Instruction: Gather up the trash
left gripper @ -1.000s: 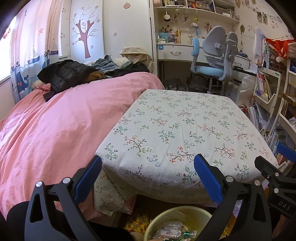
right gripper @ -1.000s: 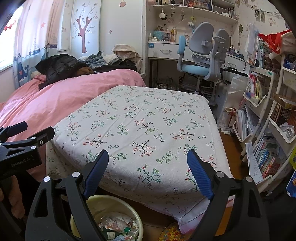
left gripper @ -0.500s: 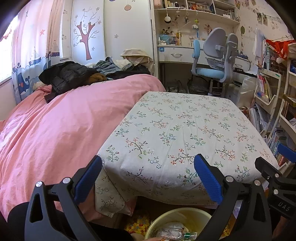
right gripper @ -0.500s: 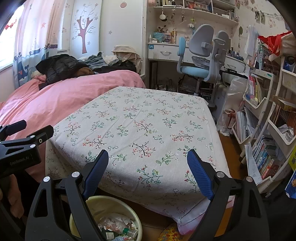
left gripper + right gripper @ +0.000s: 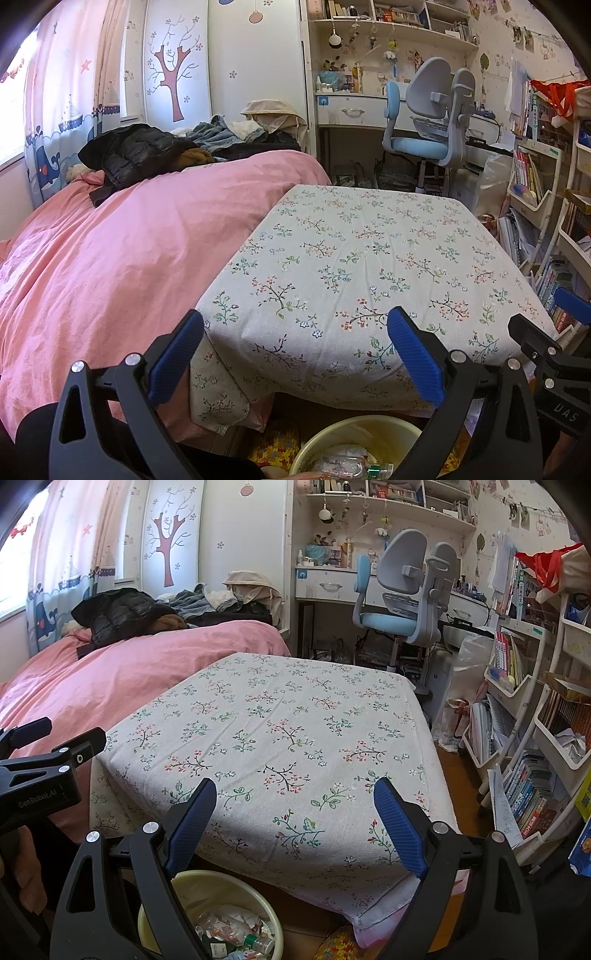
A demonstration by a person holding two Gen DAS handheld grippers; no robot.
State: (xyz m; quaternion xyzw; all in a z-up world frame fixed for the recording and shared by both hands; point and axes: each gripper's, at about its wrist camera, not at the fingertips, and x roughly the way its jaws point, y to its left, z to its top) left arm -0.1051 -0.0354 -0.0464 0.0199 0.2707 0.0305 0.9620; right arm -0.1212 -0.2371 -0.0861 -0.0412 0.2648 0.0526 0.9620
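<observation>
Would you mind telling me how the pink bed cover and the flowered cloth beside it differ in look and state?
The pink bed cover is one plain colour, while the flowered cloth is pale with small sprigs printed all over. The bed cover lies rumpled in soft folds; the flowered cloth is stretched flat. A black jacket and other clothes are piled on the bed cover; nothing lies on the flowered cloth. Both are fabric covers, side by side.
</observation>
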